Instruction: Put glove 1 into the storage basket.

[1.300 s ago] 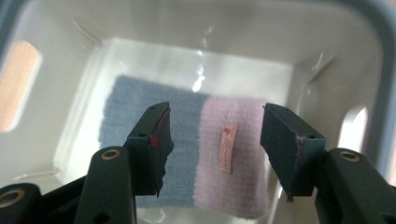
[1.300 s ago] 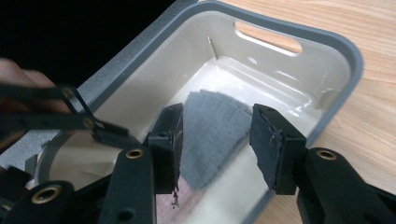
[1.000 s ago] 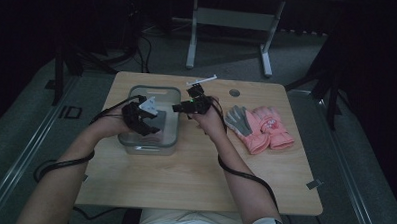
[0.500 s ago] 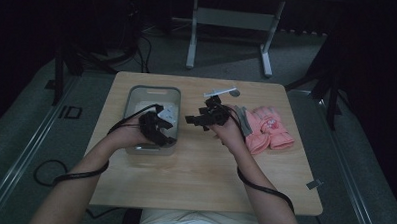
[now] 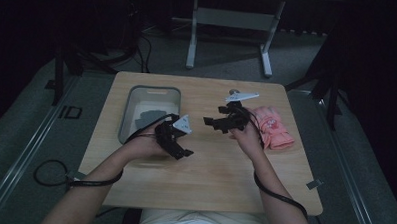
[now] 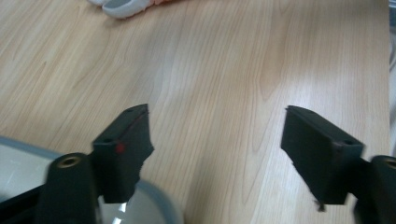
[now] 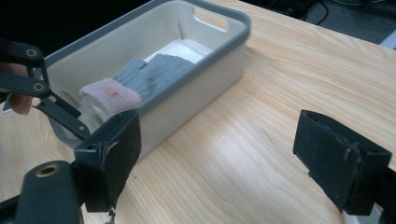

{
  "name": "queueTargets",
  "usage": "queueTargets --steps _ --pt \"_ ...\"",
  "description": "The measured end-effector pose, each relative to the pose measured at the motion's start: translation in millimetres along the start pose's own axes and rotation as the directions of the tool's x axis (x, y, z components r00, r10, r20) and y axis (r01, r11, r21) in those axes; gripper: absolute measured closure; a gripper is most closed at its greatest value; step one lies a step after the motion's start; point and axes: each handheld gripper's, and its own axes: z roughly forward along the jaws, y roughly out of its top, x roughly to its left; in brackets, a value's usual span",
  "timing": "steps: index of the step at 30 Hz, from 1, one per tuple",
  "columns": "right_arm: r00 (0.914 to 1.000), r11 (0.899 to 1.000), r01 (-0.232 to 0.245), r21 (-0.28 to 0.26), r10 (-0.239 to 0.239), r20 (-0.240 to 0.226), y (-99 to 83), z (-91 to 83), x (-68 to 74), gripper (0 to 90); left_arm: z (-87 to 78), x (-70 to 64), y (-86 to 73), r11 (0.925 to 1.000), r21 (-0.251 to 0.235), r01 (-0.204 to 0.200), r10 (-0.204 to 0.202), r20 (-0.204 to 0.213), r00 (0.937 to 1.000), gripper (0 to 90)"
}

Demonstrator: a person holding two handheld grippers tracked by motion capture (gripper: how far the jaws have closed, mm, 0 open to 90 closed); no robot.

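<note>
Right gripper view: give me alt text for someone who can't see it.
The right gripper hangs open and empty over the wooden table, jaws wide apart. Beyond them a grey-rimmed bin holds a grey glove with a pink cuff.

a bin [image 5: 127, 114] is set on the left half of the table [image 5: 219, 178], and a glove [image 7: 140, 81] is laid inside it. more gloves [image 5: 273, 127] are piled on the table's right side, well apart from the bin. the left gripper [image 5: 178, 141] is held just beside the bin's near right corner, and the right gripper [image 5: 217, 122] is held between bin and pile, above bare table
</note>
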Motion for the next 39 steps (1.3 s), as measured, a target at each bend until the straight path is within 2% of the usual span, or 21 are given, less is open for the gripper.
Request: queueTargets --steps 1,3,4,6,7,8,9,10,12,14,16,17,20,27,32,34,36,39 --pt "1.0 1.0 0.0 0.0 0.0 0.0 0.0 0.0 0.0 15.1 0.0 0.0 0.0 1.0 0.0 0.0 0.0 0.0 1.0 18.9" --pt "0.999 0.999 -0.043 0.002 0.043 0.005 -4.1 -9.5 -7.6 13.5 4.5 -6.2 2.3 1.0 -0.003 -0.005 0.006 0.02 0.9998 15.5" --pt "0.9989 0.999 -0.047 -0.007 0.047 0.008 -5.2 -12.1 -9.5 13.4 6.7 -9.2 2.9 0.9999 -0.003 -0.01 0.01 0.023 0.9997 14.7" --pt "0.997 0.998 -0.067 -0.004 0.067 0.039 -7.1 -17.2 -12.9 11.7 11.3 -15.0 3.2 0.9999 -0.007 -0.015 0.015 0.039 0.9991 13.9" --pt "0.997 0.998 -0.067 -0.004 0.067 0.039 -7.1 -17.2 -12.9 11.7 11.3 -15.0 3.2 0.9999 -0.007 -0.015 0.015 0.039 0.9991 11.1" --pt "0.9959 0.998 -0.069 -0.007 0.069 0.058 -8.1 -19.9 -14.2 11.6 17.0 -22.3 3.6 0.9992 0.001 -0.041 0.041 0.045 0.9982 11.1" --pt "0.9944 0.997 -0.072 -0.013 0.073 0.077 -11.4 -26.4 -17.9 11.1 19.3 -24.3 3.3 0.9994 -0.008 -0.034 0.035 0.057 0.9977 6.0" --pt "0.9948 0.997 -0.071 -0.01 0.071 0.073 -12.9 -29.1 -19.9 11.1 21.8 -26.5 3.4 0.9995 -0.005 -0.032 0.032 0.061 0.9976 3.0" --pt "0.9943 0.997 -0.071 -0.012 0.072 0.078 -15.9 -33.7 -24.3 13.1 25.7 -30.7 2.4 0.9996 -0.018 -0.023 0.024 0.086 0.996 1.4" --pt "0.9937 0.998 -0.065 -0.012 0.066 0.091 -18.6 -37.9 -27.9 14.8 30.2 -34.5 0.6 0.9995 -0.025 -0.021 0.023 0.08 0.9965 1.4" --pt "0.9927 0.999 -0.054 -0.009 0.054 0.107 -21.0 -41.5 -31.2 18.2 33.9 -37.5 -1.9 0.9989 -0.046 -0.01 0.013 0.074 0.9972 1.4" --pt "0.9916 0.999 -0.052 -0.009 0.053 0.118 -22.2 -42.9 -33.1 21.2 34.9 -39.1 -3.1 0.9983 -0.056 -0.017 0.02 0.067 0.9975 1.4" --pt "0.9889 0.999 -0.044 0.005 0.043 0.142 -25.5 -47.3 -39.4 28.5 37.7 -44.2 -6.3 0.9961 -0.087 -0.015 0.022 0.074 0.997 1.4" --pt "0.973 0.999 -0.037 0.012 0.033 0.228 -29.7 -58.8 -53.6 48.7 49.7 -57.3 -19.7 0.9963 -0.082 -0.026 0.032 0.072 0.9969 1.4" --pt "0.9566 0.998 -0.04 0.042 0.026 0.29 -30.6 -62.1 -66.9 56.8 59.8 -67.1 -35.1 0.9925 -0.12 0.023 -0.013 0.078 0.9969 1.4" --pt "0.955 0.997 -0.049 0.051 0.032 0.295 -30.9 -62.1 -72.9 59.5 63.2 -70.1 -41.2 0.991 -0.128 0.039 -0.028 0.088 0.9957 1.4" --pt "0.9506 0.996 -0.057 0.065 0.034 0.309 -30.8 -61.2 -77.4 62.1 65.9 -73.8 -46.5 0.9887 -0.143 0.044 -0.033 0.078 0.9964 1.4" --pt "0.9484 0.995 -0.047 0.088 0.017 0.317 -29.4 -57.9 -83.2 65.0 70.3 -77.8 -54.2 0.9861 -0.156 0.056 -0.044 0.077 0.996 1.4"
